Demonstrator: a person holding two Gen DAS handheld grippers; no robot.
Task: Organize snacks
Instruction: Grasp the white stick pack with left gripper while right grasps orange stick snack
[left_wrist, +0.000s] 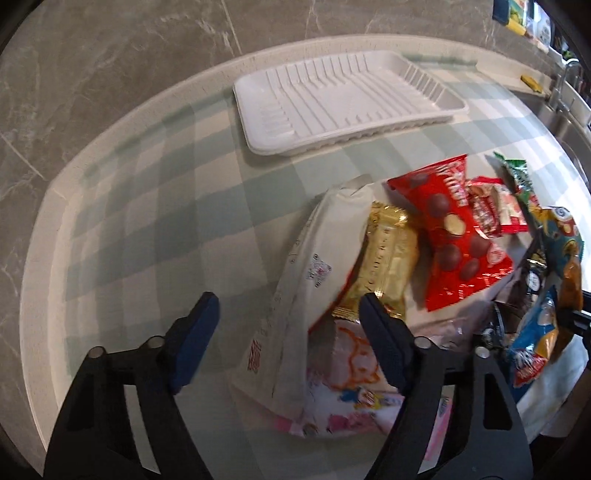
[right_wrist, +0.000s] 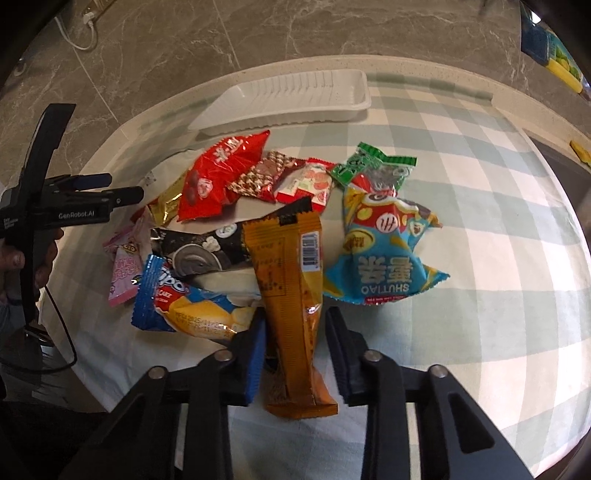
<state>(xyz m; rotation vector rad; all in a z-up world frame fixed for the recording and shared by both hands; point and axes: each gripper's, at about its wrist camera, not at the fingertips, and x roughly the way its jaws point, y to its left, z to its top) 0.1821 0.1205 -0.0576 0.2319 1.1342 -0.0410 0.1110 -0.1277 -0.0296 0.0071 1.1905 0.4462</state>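
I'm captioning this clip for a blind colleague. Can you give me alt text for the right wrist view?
The right gripper straddles an orange snack packet at the near edge of a heap of bright wrappers on a green-checked tablecloth. An empty white tray sits behind the heap, and the left gripper reaches in from the left.

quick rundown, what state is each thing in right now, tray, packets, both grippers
white tray: empty, flat on the checked cloth
orange packet: between the right gripper jaws, which look closed onto it
gold packet: on the pile, lower end by one left gripper finger
left gripper: jaws open, holding nothing
blue shutao packet: lying loose, crumpled
red chocolate-ball packet: lying on the pile
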